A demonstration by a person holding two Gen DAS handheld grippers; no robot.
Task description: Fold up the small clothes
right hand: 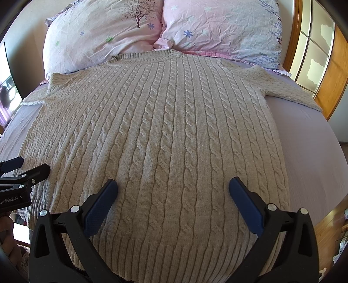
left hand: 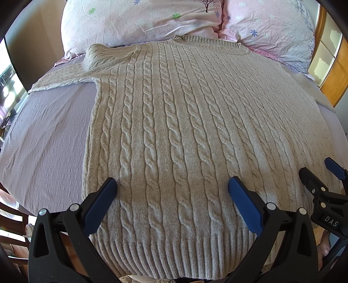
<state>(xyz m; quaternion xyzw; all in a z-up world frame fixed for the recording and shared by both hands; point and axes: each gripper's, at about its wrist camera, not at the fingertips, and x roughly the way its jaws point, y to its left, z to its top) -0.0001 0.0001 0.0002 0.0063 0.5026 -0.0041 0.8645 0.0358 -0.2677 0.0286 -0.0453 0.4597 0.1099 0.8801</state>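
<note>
A beige cable-knit sweater [left hand: 174,122] lies flat on the bed, collar toward the pillows, ribbed hem nearest me; it also fills the right wrist view [right hand: 165,135]. Its sleeves spread out to each side [left hand: 65,76] [right hand: 289,89]. My left gripper [left hand: 173,185] is open and empty, hovering over the lower left part of the sweater near the hem. My right gripper [right hand: 173,185] is open and empty over the lower right part. Each gripper shows at the edge of the other's view: the right one [left hand: 322,180], the left one [right hand: 24,172].
The bed has a lilac sheet [left hand: 43,130] [right hand: 304,135]. Two pink floral pillows [left hand: 141,19] [right hand: 217,28] lie behind the collar. A wooden-framed window [right hand: 315,54] is at the right. A dark screen [left hand: 13,65] stands at the left.
</note>
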